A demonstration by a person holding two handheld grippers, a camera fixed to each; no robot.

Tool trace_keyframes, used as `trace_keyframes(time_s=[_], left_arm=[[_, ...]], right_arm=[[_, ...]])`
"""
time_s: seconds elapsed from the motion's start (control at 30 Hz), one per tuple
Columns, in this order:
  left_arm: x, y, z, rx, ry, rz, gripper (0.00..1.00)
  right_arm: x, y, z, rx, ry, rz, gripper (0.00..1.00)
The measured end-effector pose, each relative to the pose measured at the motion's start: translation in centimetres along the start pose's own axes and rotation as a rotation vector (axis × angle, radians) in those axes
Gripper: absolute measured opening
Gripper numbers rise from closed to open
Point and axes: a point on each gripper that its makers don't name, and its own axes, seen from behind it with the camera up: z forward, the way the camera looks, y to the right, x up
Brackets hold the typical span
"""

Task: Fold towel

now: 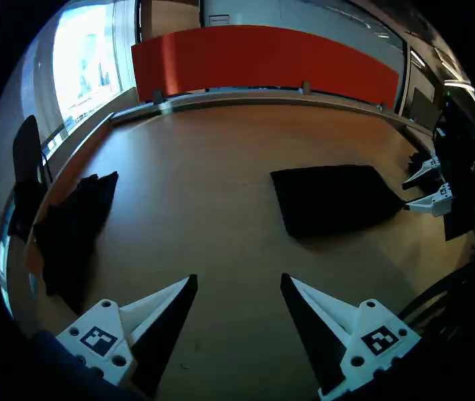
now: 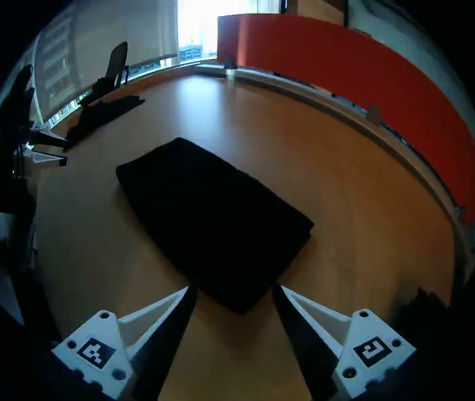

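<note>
Spread wide and gripping nothing, the right gripper [image 2: 233, 291] is held low over the table [image 2: 371, 220], with the near corner of the black towel [image 2: 211, 220] lying in the gap between its two fingers. No pressure on the cloth can be made out from either finger. The left gripper [image 1: 237, 281] is likewise seen with its fingers apart and empty, held above bare wood and well apart from the towel. In the left gripper view the towel [image 1: 334, 197] is found flat on the table toward the right, with the right gripper [image 1: 405, 196] at its far corner. In the right gripper view the left gripper [image 2: 67, 150] can be picked out at the left edge. The towel is laid out as a compact, thick rectangle with fairly straight edges, so at least one fold is judged to be in place already. Whether a further fold is intended cannot be told, but the open fingers around the corner suggest either a fresh pick-up or a release just made. Farther out, a heap of dark cloth [image 1: 77, 227] is left near the table's window side beside a chair [image 1: 27, 174], and a red partition [image 1: 264, 60] is set along the far edge.
</note>
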Motion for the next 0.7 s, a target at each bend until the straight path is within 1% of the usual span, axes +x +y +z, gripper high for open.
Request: trace_keyframes(time_s=[0.2, 0.27, 0.4, 0.53, 0.6, 0.7], left_arm=[[-0.7, -0.3, -0.2, 0.009, -0.005, -0.009, 0.92], [-0.8, -0.5, -0.3, 0.012, -0.006, -0.013, 0.92], [-0.8, -0.5, -0.4, 0.011, -0.003, -0.018, 0.92], [-0.8, -0.5, -0.5, 0.007, 0.000, -0.018, 0.92], [-0.8, -0.5, -0.6, 0.005, 0.001, -0.016, 0.92], [-0.9, -0.5, -0.6, 0.004, 0.000, -0.014, 0.92]], right_arm=[[-1.0, 0.1, 0.4, 0.012, -0.030, 0.001, 0.74], [-1.3, 0.2, 0.4, 0.015, -0.040, -0.001, 0.69], [-2.3, 0.4, 0.5, 0.023, -0.073, -0.003, 0.54], [-2.7, 0.5, 0.6, 0.031, -0.089, -0.009, 0.51], [-2.8, 0.5, 0.6, 0.033, -0.093, -0.013, 0.45], [-2.8, 0.5, 0.8, 0.041, -0.095, -0.012, 0.42]])
